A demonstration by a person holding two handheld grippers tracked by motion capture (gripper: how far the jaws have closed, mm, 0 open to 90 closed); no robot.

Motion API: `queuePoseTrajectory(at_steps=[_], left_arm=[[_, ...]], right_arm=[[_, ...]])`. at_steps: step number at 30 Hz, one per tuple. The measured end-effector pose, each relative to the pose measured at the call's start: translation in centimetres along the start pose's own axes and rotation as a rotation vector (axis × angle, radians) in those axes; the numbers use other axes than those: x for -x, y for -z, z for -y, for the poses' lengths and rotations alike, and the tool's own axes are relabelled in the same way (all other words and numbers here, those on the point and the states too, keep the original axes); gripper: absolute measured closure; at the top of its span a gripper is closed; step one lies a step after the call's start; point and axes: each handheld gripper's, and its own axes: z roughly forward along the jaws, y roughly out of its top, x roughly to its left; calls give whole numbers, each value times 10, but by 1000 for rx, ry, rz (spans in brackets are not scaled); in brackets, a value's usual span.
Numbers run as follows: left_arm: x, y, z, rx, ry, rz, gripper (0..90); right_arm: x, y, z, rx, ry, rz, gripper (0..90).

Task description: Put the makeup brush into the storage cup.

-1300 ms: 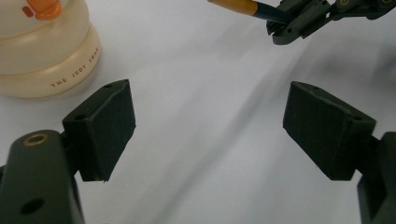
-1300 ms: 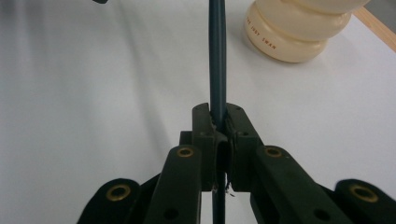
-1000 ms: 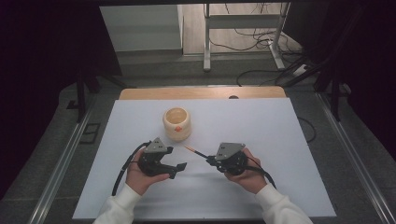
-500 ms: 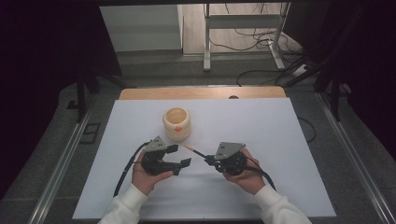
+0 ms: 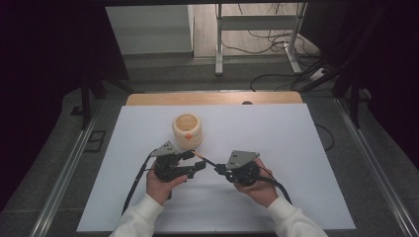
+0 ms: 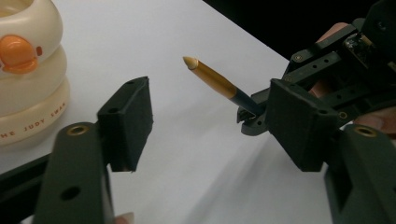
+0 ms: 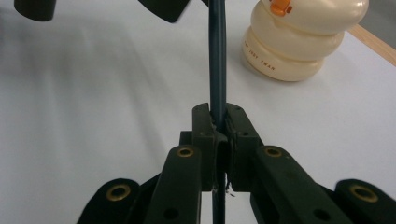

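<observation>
At the left of the high view a dark floor runs beside the white worktop (image 5: 296,148), whose far edge meets a bare wooden strip (image 5: 212,98). On the worktop, left of centre and towards the far side, stands a cream holder (image 5: 187,130) made of stacked rounded rings with an orange duck figure on its front; it is upright and open at the top. Just on the near side of it, a hand in a white sleeve holds the left tool (image 5: 193,161), which hovers over the worktop with its jaws pointing right. Its jaws have just been closing, yet they stand spread, and in the left gripper view the pencil (image 6: 219,81) lies in the gap between the two pads (image 6: 128,119) without touching either. The pencil has a dark blue shaft, a gold band and a pale tip, and it slants from the right tool up towards the holder, its tip close to the holder but apart from it. To the right, the other hand holds the right tool (image 5: 221,169), whose jaws are pinched together on the pencil's dark shaft; the right gripper view shows the shaft (image 7: 217,60) clamped upright between the two pads, with the holder (image 7: 299,42) beyond at the right. A black cable (image 5: 276,183) trails from this tool over the worktop.
</observation>
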Motion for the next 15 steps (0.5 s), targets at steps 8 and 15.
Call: queuePoseTrajectory(at_steps=[8, 15], left_arm=[[-4, -4, 1, 28, 47, 82, 562], [-4, -3, 0, 32, 85, 176, 798]], right_arm=[[-3, -2, -1, 4, -3, -5, 841], [-5, -7, 1, -13, 5, -17, 833]])
